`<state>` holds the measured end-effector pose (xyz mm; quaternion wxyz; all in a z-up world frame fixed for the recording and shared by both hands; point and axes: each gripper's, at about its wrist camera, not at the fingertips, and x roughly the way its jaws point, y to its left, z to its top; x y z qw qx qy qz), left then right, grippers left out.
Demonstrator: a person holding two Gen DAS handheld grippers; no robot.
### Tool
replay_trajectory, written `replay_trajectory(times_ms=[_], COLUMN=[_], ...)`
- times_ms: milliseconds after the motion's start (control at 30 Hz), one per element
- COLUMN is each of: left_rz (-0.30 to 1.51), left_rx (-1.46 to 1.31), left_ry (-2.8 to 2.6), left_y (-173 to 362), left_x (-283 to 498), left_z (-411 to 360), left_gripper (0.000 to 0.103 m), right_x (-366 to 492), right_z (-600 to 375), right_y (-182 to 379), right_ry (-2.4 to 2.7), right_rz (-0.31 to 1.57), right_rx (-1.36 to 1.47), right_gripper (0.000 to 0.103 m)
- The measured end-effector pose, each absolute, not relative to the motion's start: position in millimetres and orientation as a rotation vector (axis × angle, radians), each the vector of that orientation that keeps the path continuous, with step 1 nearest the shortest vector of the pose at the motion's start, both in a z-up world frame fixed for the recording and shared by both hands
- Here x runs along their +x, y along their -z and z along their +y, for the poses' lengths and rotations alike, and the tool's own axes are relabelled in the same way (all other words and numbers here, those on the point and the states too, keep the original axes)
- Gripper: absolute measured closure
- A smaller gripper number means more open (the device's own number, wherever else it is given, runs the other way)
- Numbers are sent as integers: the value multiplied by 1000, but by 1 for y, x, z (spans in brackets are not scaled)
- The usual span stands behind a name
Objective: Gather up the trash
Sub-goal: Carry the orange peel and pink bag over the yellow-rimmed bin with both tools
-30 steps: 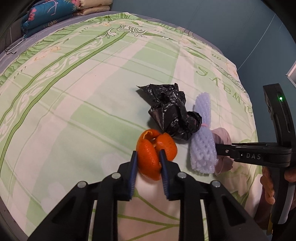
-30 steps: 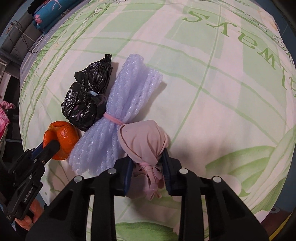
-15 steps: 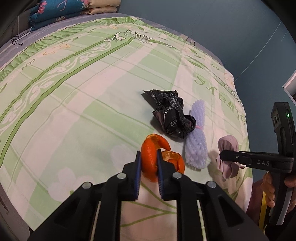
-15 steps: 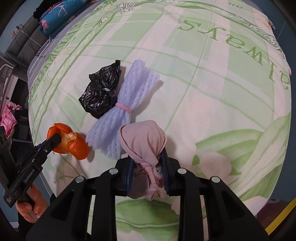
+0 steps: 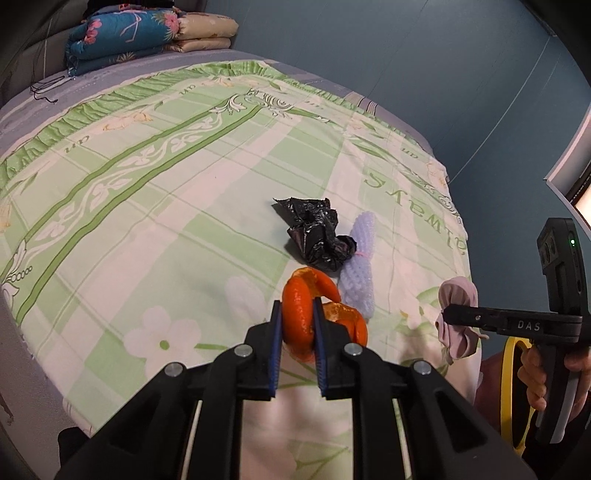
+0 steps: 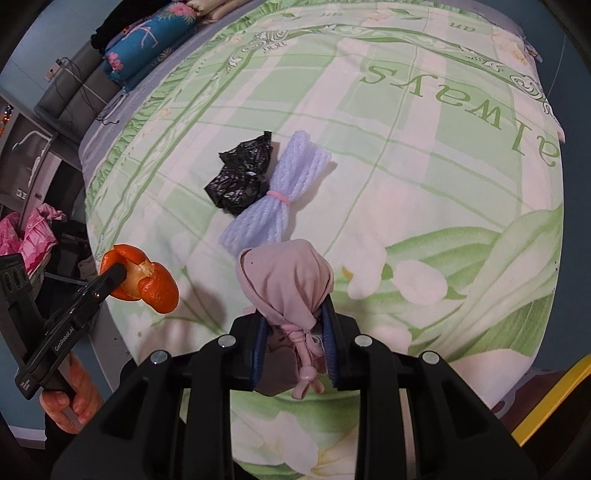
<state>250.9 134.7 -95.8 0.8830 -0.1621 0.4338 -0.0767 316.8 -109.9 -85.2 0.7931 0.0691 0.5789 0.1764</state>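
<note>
Right now the bed [image 5: 155, 206], spread with a green-and-white flowered sheet, carries what is left of the rubbish near its foot-end corner, close to the printed word "always". A stack of folded quilts [image 5: 147, 33] sits at the far end. On the sheet lie a bundle of pale foam netting [image 6: 275, 201] tied with a pink band and, touching its side, a crumpled black plastic bag [image 6: 240, 175]. Neither is held.

The step in hand looks like carrying off the first two pieces. The right hand-held gripper [image 6: 295, 345] is clamped on a knotted pinkish pouch [image 6: 286, 282], gripping it just above the knot, and the pouch hangs clear of the sheet near the bed's edge. The left hand-held gripper [image 5: 297, 334] is clamped on a curl of orange peel [image 5: 306, 310]; its jaws have just been closing a little further on the peel, which sits pinched between the blue pads with a loose flap beside them. In the right wrist view the peel is off the sheet, beyond the bed's side edge.

The next move, as I judge it, calls for taking both pieces to a bin and letting go. A yellow rim [image 5: 511, 387] shows below the bed's near corner, though I cannot tell whether it is a bin. The netting and bag remain to be fetched.
</note>
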Motion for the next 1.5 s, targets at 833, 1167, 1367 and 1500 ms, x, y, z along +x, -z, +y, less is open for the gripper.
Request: replay_trajectory(times_ms=[833,1167,1367,1500], left_rz=[792,753,734,717], left_rx=[-223,-142,-113,-90], left_ry=[257,329,400,436], left_y=[30,8,-4,-12], left_x=[158,140,135,130], left_z=[54,1,-35,-59], left_gripper=[89,89,89,89], right_x=[224,191,176,167], right_z=[-198,-252,-287,-312], right_y=[41,24,15,10], right_ry=[-400,-350,-285,-249], right_rz=[1098,1011,962,930], right_rx=[273,330,359,392], right_gripper=[78,78,78,78])
